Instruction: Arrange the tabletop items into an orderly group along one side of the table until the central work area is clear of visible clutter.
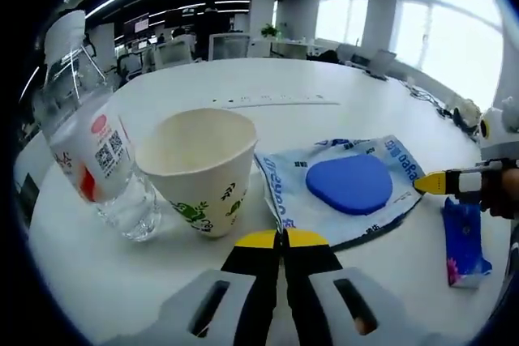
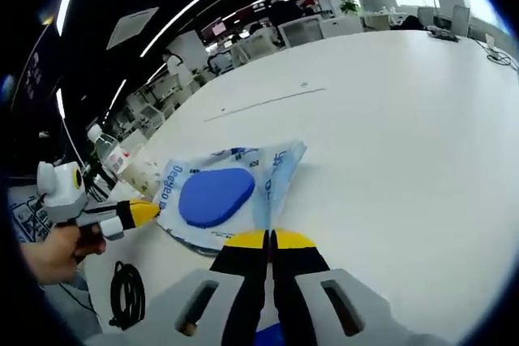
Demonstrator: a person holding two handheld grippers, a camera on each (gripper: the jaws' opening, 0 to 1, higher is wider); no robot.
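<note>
The wet-wipe pack (image 1: 349,188) lies flat on the white worktop (image 1: 324,91) between both grippers; it looks soft and light, so its crinkly edge is likely the best hold, not the slick blue lid (image 1: 350,184). The left gripper (image 1: 283,238) and right gripper (image 2: 271,239) each have jaws pressed together at a pack edge; whether film is pinched I cannot tell. The paper cup (image 1: 203,169) and bottle (image 1: 89,139) stand just left; the bottle's top is cut off.

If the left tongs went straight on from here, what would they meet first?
Most likely the wet-wipes pack, whose near edge lies just past the shut tips of the left tongs. The paper cup stands slightly left of that line; depth is uncertain.
</note>
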